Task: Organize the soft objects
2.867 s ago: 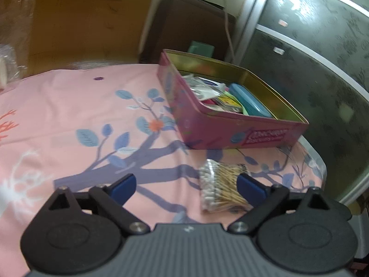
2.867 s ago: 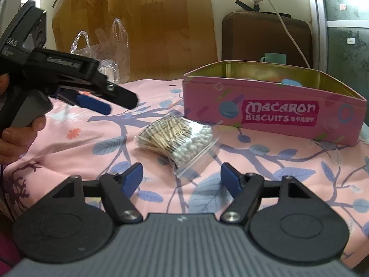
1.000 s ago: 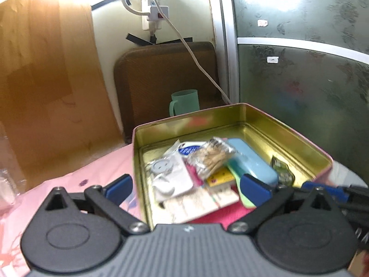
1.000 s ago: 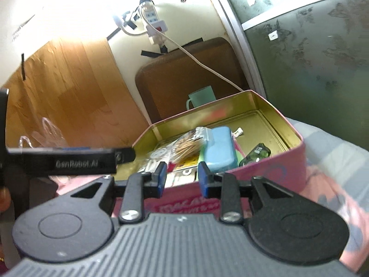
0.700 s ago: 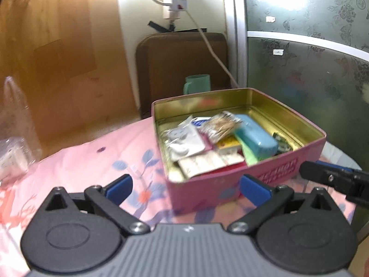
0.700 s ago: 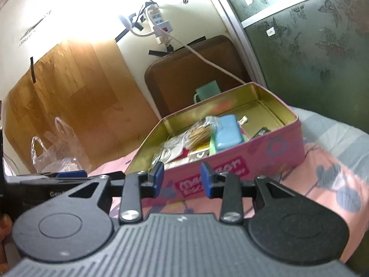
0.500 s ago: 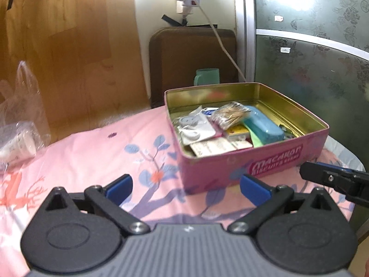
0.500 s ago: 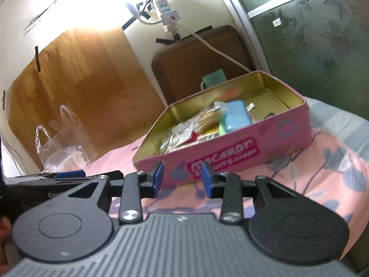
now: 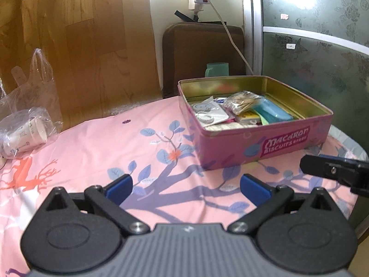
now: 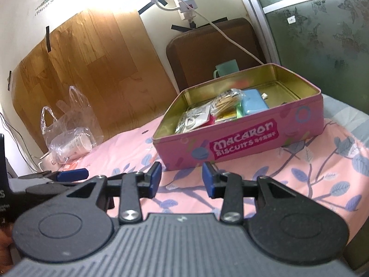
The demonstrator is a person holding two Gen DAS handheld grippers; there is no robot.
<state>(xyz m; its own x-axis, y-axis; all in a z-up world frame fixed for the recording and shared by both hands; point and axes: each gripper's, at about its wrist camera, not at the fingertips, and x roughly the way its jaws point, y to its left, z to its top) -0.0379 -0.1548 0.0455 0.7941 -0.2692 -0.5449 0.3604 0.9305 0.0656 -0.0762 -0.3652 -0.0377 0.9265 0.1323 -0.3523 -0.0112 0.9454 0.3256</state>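
swabs bag [image 10: 227,102] now lay inside the tin [image 10: 242,143], both tools backed away, left tool [image 9: 186,185] open, right tool [image 10: 181,176] empty, part-open.

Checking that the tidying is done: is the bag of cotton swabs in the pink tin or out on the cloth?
In. The bag of cotton swabs lies inside the open pink tin, on top of the other items.
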